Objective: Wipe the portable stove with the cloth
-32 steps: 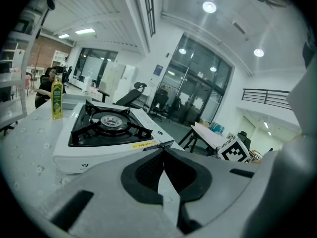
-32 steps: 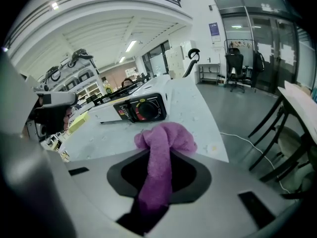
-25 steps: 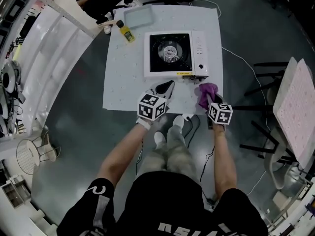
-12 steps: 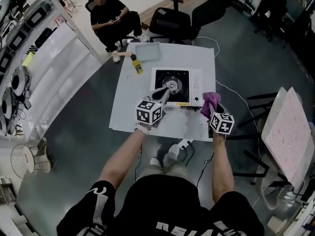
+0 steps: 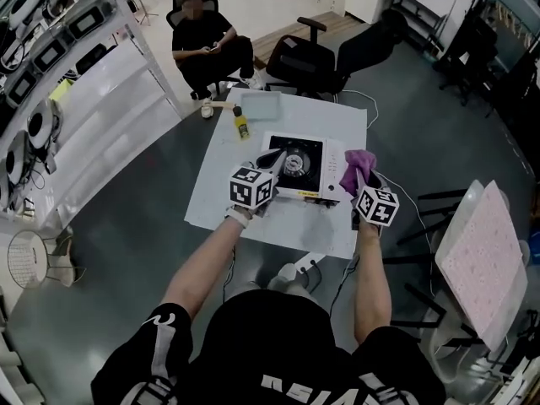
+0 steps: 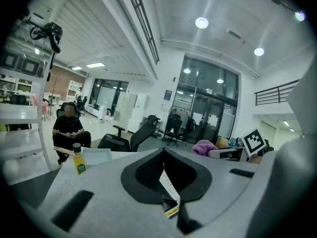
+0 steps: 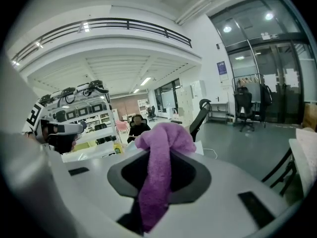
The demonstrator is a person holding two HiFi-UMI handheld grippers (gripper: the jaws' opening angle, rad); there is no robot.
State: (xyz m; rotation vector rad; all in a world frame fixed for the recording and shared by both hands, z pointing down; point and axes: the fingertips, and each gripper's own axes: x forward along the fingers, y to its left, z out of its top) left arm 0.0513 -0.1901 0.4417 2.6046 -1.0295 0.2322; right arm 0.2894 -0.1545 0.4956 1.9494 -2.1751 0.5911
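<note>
White table [image 5: 221,202] bore the portable stove [image 5: 314,184]. Right gripper [image 5: 358,180] clamped the cloth [image 5: 360,160]; left gripper [image 5: 272,157] was closed, empty. Burner [image 5: 294,163] could snag the cloth loose.

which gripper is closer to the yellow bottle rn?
Left. The left gripper sits at the front-left corner of the stove, just short of the yellow bottle; the right gripper, shut on the purple cloth, is beyond its right side, farther off.

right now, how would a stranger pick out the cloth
Find the white table on the grey floor, with the portable stove on it. Just at the stove's right side, the right gripper holds up a bunched cloth, the only purple thing near the table.
</note>
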